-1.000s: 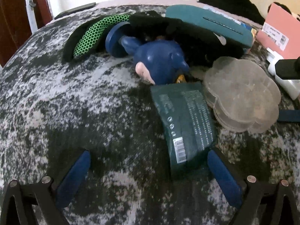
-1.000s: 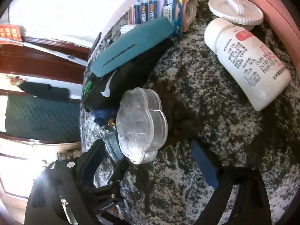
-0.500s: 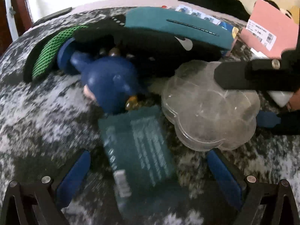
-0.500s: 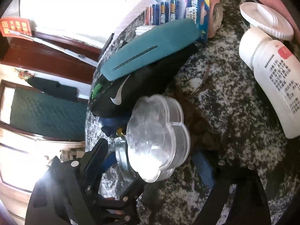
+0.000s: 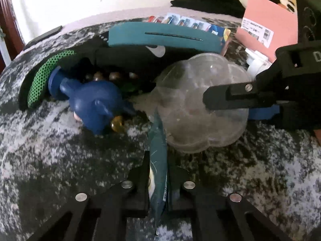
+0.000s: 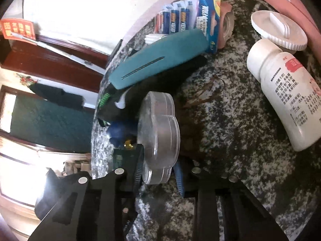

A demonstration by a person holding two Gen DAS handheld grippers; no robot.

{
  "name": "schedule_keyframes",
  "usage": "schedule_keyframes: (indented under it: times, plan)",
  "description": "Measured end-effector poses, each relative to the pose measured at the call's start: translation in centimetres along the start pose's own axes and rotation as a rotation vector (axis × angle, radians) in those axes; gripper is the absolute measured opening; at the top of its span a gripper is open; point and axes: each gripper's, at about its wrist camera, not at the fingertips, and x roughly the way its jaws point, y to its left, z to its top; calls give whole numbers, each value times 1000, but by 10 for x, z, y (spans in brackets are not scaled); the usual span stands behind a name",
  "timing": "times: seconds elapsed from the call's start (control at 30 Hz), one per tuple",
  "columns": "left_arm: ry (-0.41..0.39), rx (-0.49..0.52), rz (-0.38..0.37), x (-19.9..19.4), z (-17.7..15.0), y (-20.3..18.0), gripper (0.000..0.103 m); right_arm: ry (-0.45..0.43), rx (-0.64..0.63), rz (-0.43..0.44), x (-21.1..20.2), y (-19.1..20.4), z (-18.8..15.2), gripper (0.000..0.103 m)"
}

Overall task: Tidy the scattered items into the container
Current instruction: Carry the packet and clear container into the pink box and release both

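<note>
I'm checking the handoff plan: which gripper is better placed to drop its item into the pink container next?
Right. The right gripper already clamps the clear flower-shaped box, and the pink container lies on its side.

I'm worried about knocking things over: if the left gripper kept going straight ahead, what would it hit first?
Probably the clear flower-shaped box: the green packet that the left gripper holds already reaches its edge. The blue figurine lies just left of that line. Depth is unclear.
</note>
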Motion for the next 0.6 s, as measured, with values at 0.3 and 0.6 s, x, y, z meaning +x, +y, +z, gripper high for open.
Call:
schedule_keyframes:
  times: [0.3, 0.6]
  plan:
    - [-80, -50, -41, -31, 8, 10, 7, -58, -67, -4, -21, 16, 4, 24]
    - [-201, -116, -64, -80, 19, 23, 7, -89, -40, 110, -48, 27, 7, 23]
